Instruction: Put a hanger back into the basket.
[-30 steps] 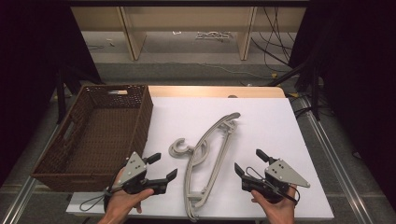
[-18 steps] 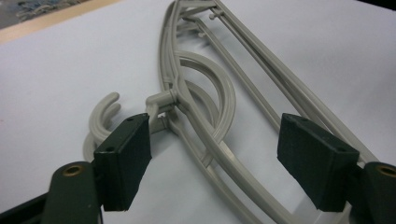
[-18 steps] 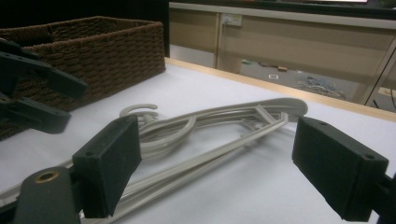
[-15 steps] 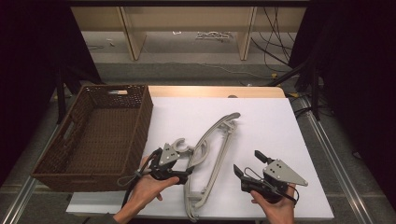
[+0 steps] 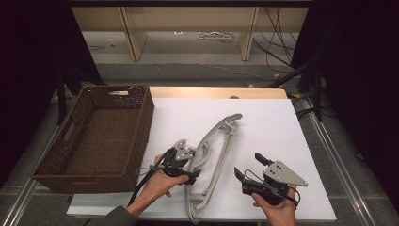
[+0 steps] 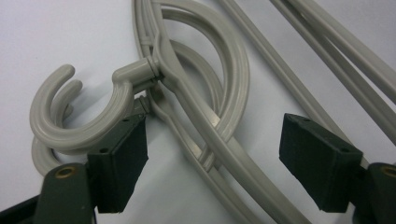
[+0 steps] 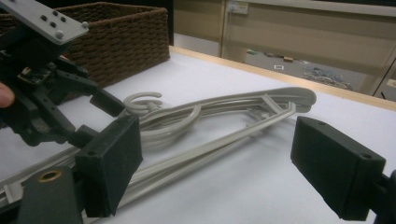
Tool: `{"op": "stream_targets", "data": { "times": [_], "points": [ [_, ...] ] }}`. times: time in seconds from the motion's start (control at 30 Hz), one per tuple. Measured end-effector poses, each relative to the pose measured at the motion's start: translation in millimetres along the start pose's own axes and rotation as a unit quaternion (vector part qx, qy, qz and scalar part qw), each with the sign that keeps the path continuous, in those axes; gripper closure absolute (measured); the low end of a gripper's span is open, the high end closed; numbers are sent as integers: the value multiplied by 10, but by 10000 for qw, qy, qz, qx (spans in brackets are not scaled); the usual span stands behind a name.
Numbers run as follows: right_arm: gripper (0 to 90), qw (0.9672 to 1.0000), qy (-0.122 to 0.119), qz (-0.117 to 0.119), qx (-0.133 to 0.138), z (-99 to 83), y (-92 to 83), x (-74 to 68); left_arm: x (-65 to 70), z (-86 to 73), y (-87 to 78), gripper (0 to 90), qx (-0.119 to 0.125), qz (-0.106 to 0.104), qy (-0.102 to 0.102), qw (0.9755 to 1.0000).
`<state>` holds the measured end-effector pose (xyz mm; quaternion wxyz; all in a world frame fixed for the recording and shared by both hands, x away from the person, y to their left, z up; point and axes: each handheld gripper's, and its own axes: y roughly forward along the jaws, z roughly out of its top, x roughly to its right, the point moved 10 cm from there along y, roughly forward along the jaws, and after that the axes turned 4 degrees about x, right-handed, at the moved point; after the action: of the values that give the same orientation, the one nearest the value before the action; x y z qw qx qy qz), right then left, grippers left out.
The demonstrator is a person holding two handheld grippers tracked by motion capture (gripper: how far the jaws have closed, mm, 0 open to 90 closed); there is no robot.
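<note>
Grey plastic clothes hangers [image 5: 214, 155], stacked on white bench [image 5: 277, 117], long axis running away from person; left tool [image 5: 184, 165] nearer, jaws apart astride the neck beside hooks [image 6: 84, 116].

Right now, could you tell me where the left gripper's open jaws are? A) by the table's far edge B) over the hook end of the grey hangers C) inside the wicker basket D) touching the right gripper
B: the left gripper has its open jaws on either side of the grey hangers by their hooks, pads not pressing.
</note>
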<state>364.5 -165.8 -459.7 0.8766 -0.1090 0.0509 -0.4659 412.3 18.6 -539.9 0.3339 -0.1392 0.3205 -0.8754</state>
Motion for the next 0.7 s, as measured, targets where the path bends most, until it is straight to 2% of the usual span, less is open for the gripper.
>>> {"op": "stream_targets", "data": {
  "times": [0.07,0.1,0.2,0.27,0.37,0.43,0.47,0.5,0.53,0.57,0.6,0.67,0.7],
  "points": [
    [178,10000,4,-1,-17,-5,-2,0,13,-27,31,283,-100,-37,27,9999],
    [179,10000,6,0,-18,-4,0,1,14,-30,36,317,-121,-65,123,9998],
    [190,10000,42,46,-43,-17,13,-7,-6,-50,76,392,-193,-83,-35,9998],
    [191,10000,-3,6,-73,-22,12,1,-8,-49,106,417,-220,-206,-121,9995],
    [198,9999,-15,24,-117,-33,18,-9,-19,-35,123,467,-197,-181,-84,9996],
    [199,9999,-8,14,-135,-39,18,-3,-54,-29,117,504,-202,-127,-168,9996],
    [199,9999,43,64,-126,-39,26,-14,-66,-25,122,547,-167,-127,-315,9993],
    [200,9999,41,71,-94,-37,35,-12,-66,-25,122,552,-167,-127,-315,9993],
    [201,9999,38,67,-115,-43,34,-9,-75,-8,124,558,-84,-138,-471,9988],
    [201,9998,14,40,-175,-51,22,1,-81,4,115,570,-57,-97,-496,9987],
    [202,9999,50,65,-116,-43,32,-8,-85,22,105,593,20,-95,-509,9987],
    [203,9999,31,66,-118,-42,35,-8,-62,35,92,633,69,-226,-773,9967],
    [203,9999,20,59,-124,-45,37,-6,-63,35,84,638,76,-221,-831,9963]
  ]
}}
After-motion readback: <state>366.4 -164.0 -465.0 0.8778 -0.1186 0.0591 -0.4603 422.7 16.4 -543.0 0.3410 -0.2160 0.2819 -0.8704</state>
